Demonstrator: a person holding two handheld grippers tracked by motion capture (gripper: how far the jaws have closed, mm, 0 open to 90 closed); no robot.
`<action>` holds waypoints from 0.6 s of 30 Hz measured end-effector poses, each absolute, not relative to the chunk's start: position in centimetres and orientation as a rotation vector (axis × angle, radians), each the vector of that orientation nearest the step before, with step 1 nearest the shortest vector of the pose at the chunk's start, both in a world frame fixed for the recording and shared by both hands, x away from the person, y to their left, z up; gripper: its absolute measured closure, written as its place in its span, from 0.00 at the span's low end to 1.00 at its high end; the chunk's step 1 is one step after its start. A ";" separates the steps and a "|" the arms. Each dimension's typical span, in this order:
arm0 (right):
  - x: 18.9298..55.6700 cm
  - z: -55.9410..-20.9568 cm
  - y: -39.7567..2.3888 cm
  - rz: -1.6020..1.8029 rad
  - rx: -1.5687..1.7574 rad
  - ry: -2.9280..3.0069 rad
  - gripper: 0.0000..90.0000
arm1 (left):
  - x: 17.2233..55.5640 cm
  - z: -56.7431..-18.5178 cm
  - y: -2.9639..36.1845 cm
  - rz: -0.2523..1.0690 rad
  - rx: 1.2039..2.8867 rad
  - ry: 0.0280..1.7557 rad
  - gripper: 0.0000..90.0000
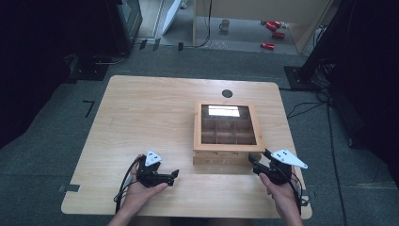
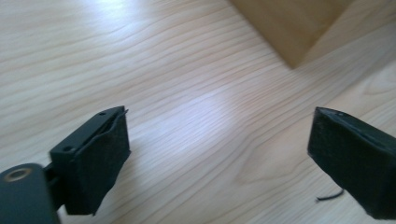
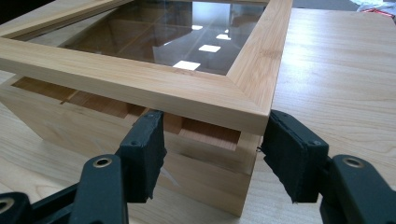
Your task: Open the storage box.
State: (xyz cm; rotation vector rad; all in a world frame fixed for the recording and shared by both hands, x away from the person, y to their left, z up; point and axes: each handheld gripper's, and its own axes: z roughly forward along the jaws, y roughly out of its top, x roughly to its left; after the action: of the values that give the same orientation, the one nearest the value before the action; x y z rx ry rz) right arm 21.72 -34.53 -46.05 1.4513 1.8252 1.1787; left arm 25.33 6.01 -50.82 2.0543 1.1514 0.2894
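wooden box (image 3: 140, 88), right gripper (image 3: 210, 149) at corner

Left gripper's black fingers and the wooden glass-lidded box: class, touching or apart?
Apart. In the left gripper view the left gripper stands open over bare table, with the wooden box's corner well beyond its fingers.

Hand-held gripper (image 2: 219, 158) gapes above table (image 2: 163, 70), near box corner (image 2: 289, 28).

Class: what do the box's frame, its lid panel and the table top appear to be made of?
Box frame: pale wood, visible grain, matte finish. Lid panel: likely glass or clear plastic, showing bright reflections and the compartments beneath. Table top: light wood or wood-look laminate, grain pattern with soft sheen.
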 end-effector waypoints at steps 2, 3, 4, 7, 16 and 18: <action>21.7 -45.9 -34.5 1.183 1.455 1.821 0.44 | 25.2 -51.1 6.9 0.301 2.055 1.172 0.05; 21.8 -45.6 -34.5 1.188 1.457 1.816 0.44 | 25.2 -51.2 7.3 0.314 2.058 1.178 0.04; 21.8 -45.6 -34.5 1.188 1.457 1.816 0.44 | 25.1 -51.2 7.6 0.313 2.058 1.188 0.04; 21.9 -45.3 -34.5 1.186 1.451 1.813 0.44 | 25.0 -51.2 8.6 0.335 2.058 1.204 0.04; 22.7 -43.4 -34.4 1.202 1.450 1.792 0.43 | 24.6 -51.4 12.5 0.387 2.086 1.253 0.04; 23.0 -43.0 -34.5 1.207 1.448 1.787 0.43 | 24.5 -51.4 13.5 0.415 2.093 1.267 0.04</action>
State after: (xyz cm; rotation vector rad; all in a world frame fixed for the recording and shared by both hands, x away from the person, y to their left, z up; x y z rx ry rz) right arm 23.00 -34.48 -42.98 1.4482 1.7871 1.2066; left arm 24.45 13.53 -51.40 2.0927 1.2674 0.4154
